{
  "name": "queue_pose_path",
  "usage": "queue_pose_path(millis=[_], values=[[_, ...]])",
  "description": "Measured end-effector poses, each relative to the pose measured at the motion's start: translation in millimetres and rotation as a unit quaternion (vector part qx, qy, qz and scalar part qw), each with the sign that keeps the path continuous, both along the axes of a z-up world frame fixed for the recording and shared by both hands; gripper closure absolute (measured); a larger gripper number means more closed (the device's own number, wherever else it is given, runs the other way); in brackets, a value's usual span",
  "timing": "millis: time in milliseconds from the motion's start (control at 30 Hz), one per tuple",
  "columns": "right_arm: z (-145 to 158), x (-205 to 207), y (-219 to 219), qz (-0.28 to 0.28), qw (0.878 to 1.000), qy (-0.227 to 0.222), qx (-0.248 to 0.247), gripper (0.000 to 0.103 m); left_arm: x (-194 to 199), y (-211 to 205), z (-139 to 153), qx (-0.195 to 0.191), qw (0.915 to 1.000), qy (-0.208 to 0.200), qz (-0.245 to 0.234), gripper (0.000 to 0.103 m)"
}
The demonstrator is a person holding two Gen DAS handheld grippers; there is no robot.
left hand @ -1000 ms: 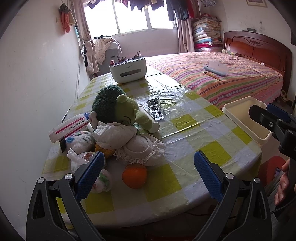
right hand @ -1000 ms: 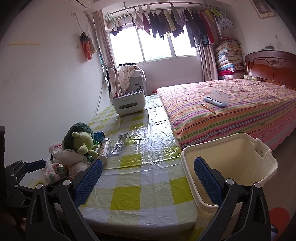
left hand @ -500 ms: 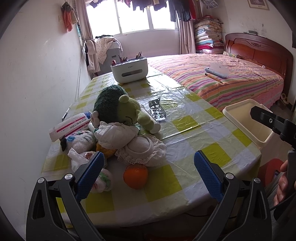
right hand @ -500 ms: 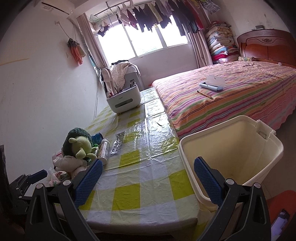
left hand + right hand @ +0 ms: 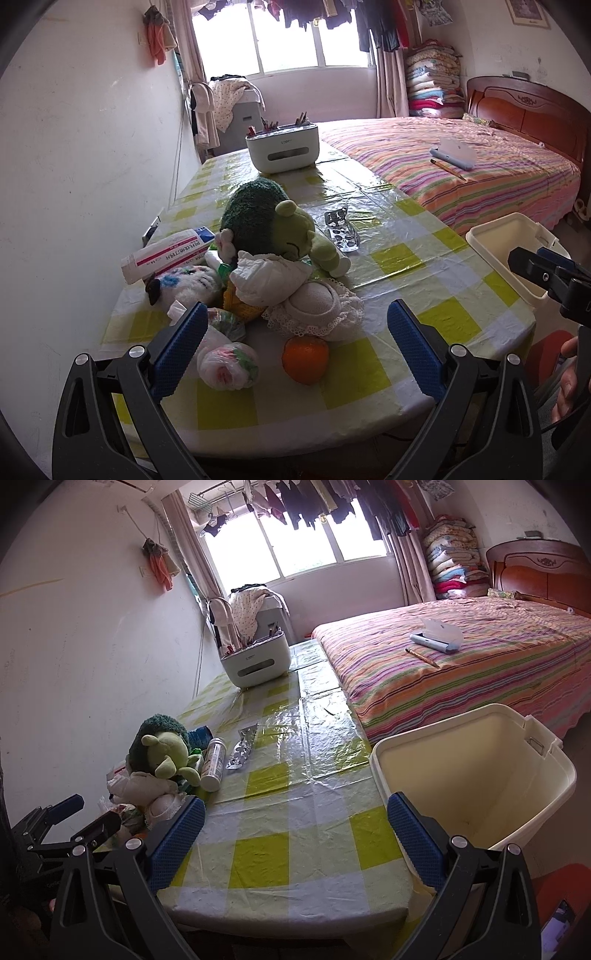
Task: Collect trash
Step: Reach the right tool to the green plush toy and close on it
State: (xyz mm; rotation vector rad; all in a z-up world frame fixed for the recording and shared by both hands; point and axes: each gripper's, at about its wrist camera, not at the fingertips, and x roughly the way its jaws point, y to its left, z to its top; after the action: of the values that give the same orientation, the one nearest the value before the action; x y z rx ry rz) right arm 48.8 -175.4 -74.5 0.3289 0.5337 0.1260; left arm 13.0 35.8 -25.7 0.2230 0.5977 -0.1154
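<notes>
Crumpled wrapper [image 5: 227,365] lies at seven o'clock of the orange [image 5: 305,359]; left tongs [image 5: 295,354] and right tongs [image 5: 295,834] gape apart, empty.

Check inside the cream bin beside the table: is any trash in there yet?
The cream bin shows only bare inner walls and floor in the right wrist view. Its nearest bottom corner is hidden behind the right gripper finger and the rim, so that part cannot be confirmed.

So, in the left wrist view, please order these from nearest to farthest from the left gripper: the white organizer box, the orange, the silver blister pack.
From the left gripper:
1. The orange, on the table's near edge, between the open fingers.
2. The silver blister pack, mid-table, right of the green plush toy.
3. The white organizer box, at the far end, by the window.
</notes>
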Motion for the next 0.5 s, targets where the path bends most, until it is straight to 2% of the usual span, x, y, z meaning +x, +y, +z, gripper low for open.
queue_pose_path(millis=[167,267,367,500], values=[[15.5,14.7,15.6,0.034,0.999,-0.004,-0.030,0.006,14.5,33.8,43.1,0.024,0.9986,-0.042,0.021,0.007],[25.5,29.7,29.7,0.060,0.997,-0.009,-0.045,0.006,40.4,68.7,74.3,0.008,0.9967,-0.053,0.062,0.007],[29.8,48.4,43.9,0.083,0.995,-0.004,-0.049,0.006,70.8,98.7,92.7,-0.018,0.9958,-0.036,0.082,0.007],[31.3,74.5,66.1,0.111,0.992,0.007,-0.062,0.006,107.4,121.7,93.4,-0.041,0.9958,-0.013,0.081,0.007]])
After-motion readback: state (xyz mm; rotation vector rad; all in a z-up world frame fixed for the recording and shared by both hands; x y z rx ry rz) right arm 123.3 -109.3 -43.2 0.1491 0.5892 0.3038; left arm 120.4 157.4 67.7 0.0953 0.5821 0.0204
